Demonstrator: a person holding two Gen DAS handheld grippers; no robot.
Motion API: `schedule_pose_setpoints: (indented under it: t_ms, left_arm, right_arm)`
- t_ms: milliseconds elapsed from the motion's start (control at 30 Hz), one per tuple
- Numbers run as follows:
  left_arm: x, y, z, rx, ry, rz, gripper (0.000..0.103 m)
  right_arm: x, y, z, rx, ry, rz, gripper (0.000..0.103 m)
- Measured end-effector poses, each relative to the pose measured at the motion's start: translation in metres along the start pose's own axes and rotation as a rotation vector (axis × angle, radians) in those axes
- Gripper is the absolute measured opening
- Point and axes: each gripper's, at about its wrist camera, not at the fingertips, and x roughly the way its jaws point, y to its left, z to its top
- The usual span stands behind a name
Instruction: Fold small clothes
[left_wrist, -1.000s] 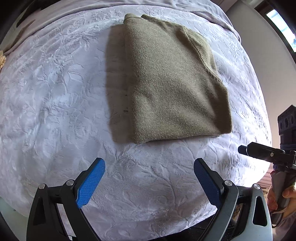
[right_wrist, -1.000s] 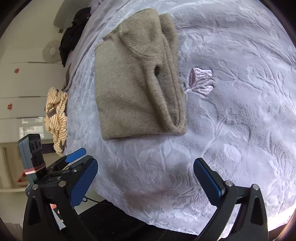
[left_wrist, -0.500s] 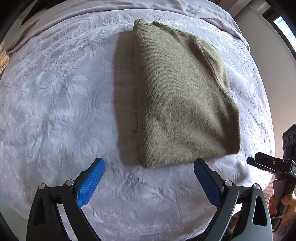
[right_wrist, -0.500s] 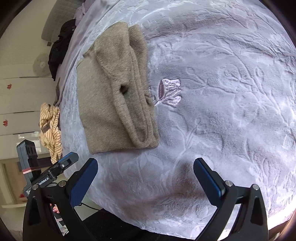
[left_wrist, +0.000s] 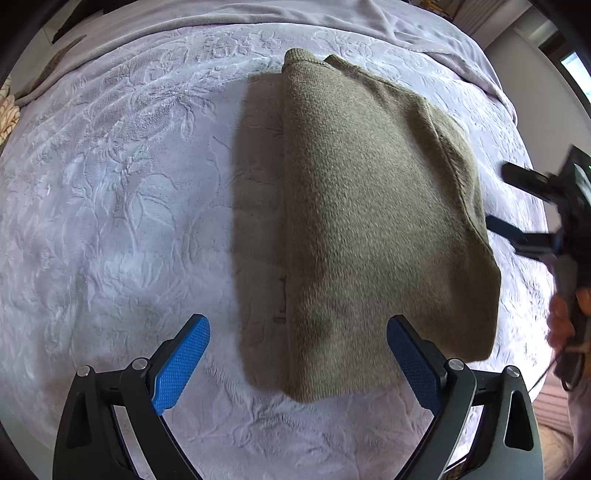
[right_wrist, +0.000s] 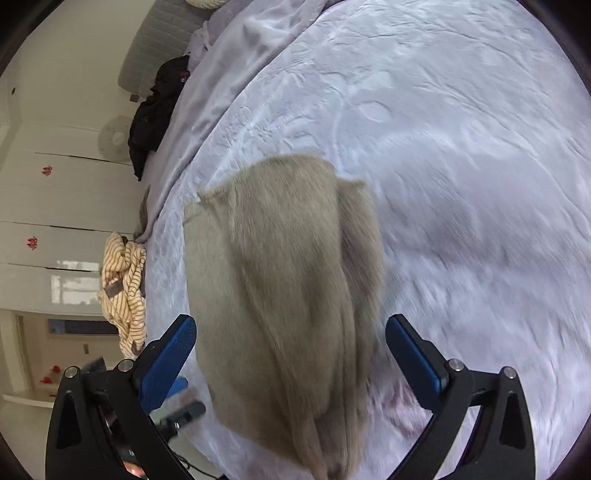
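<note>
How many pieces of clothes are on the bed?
3 that I can see. A folded olive sweater lies mid-bed between the open tongs. A striped garment is bunched at the bed's edge. A black garment hangs farther along that edge. More may be hidden.

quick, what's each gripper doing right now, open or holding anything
Left gripper: open, holding nothing, over the near edge of the olive sweater.
Right gripper: open, holding nothing, sweater between its fingers.

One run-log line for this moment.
stage: reaching | sweater: folded, flat on bedspread | left gripper: open, empty | right gripper: open, empty
</note>
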Motion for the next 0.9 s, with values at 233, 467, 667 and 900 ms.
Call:
schedule_pose_setpoints:
  t_ms: [233, 467, 667, 900]
  left_arm:
    - [0.009, 0.000, 0.008, 0.005, 0.001, 0.003, 0.097]
    - [0.017, 0.003, 0.013, 0.008, 0.007, -0.007, 0.097]
    - [0.026, 0.001, 0.017, 0.030, 0.013, -0.038, 0.097]
    - [0.049, 0.009, 0.027, 0.084, 0.043, -0.317, 0.097]
  right_arm:
    - [0.016, -0.010, 0.014, 0.034, -0.008, -0.037, 0.020]
    - [-0.001, -0.032, 0.011, 0.078, -0.032, 0.008, 0.040]
    - [-0.013, -0.036, 0.013, 0.043, -0.033, 0.021, 0.067]
    - [0.004, -0.038, 0.019, -0.004, 0.025, 0.060, 0.067]
